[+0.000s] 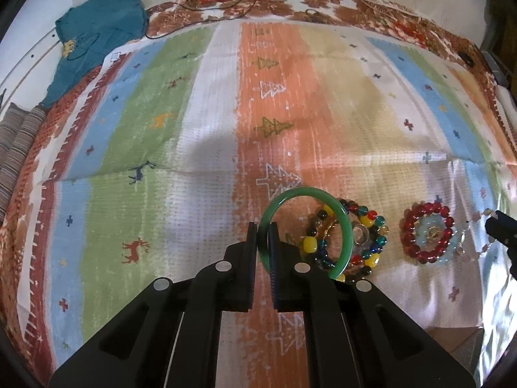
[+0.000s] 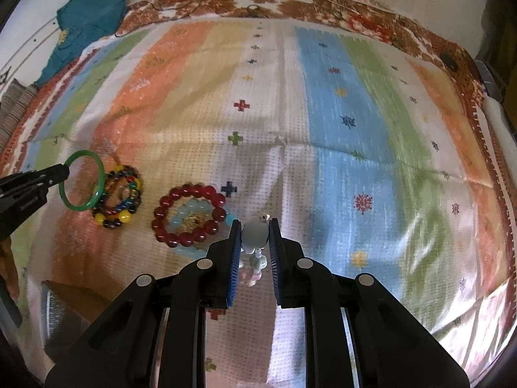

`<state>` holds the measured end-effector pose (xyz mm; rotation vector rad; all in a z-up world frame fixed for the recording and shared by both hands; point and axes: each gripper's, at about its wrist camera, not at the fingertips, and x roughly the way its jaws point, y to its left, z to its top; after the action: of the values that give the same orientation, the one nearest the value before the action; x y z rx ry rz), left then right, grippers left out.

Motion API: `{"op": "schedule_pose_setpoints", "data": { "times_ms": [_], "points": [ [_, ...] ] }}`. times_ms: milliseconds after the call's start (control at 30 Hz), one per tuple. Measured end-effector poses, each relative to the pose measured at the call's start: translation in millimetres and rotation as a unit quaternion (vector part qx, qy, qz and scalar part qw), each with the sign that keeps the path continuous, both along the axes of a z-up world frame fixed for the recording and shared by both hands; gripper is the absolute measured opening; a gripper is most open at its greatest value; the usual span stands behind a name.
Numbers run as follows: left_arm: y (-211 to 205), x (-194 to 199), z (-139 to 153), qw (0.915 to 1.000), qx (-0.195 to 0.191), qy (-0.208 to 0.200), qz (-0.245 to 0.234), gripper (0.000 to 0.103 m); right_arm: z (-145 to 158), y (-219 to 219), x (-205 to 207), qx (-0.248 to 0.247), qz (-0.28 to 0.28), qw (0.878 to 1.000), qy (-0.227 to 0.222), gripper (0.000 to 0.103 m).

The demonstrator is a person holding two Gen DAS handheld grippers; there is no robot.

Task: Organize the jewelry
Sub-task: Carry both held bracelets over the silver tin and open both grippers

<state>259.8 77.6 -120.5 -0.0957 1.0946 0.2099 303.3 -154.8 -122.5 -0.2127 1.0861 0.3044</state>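
My left gripper (image 1: 262, 226) is shut on the rim of a green bangle (image 1: 345, 223), which hangs lifted above the striped cloth (image 1: 194, 129). Under and behind the bangle lies a multicoloured bead bracelet (image 1: 371, 226) with a ring inside it. To its right rests a red bead bracelet (image 1: 410, 245) around a pale blue one. My right gripper (image 2: 255, 224) is shut on a pale bead bracelet (image 2: 255, 236) whose beads dangle between the fingers. From the right wrist view the green bangle (image 2: 100, 174) shows at the left in the left gripper (image 2: 66, 169), next to the multicoloured bracelet (image 2: 124, 215) and the red bracelet (image 2: 187, 215).
A teal garment (image 1: 97, 32) lies at the far left corner of the bed. Dark cables (image 1: 226, 6) run along the far edge. A brown box (image 2: 74, 304) sits on the near left of the cloth. The cloth's shiny plastic cover (image 2: 468, 297) wrinkles at the right.
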Motion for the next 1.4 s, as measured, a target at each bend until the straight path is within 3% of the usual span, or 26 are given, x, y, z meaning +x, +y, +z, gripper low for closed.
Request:
{"op": "schedule_pose_setpoints", "data": {
  "times_ms": [500, 633, 767, 1100, 1400],
  "points": [
    [-11, -34, 48, 0.999, -0.02, -0.041, -0.003, 0.006, 38, -3, -26, 0.028, -0.003, 0.998, -0.059, 0.018],
    [-19, -47, 59, 0.9983, -0.032, -0.047, -0.012, 0.006, 47, 2, -40, 0.014, 0.014, 0.997, -0.079, 0.018],
    [-31, -60, 74, 0.9974, -0.015, -0.064, -0.029, 0.006, 62, -1, -52, 0.026, 0.022, 0.995, -0.095, 0.018],
    [-53, -87, 94, 0.9944, -0.027, -0.087, -0.054, 0.007, 75, 2, -80, 0.048, 0.035, 0.994, -0.094, 0.018],
    [-66, -108, 103, 0.9929, -0.011, -0.097, -0.069, 0.007, 83, 4, -106, 0.058, 0.049, 0.992, -0.102, 0.018]
  ]
}}
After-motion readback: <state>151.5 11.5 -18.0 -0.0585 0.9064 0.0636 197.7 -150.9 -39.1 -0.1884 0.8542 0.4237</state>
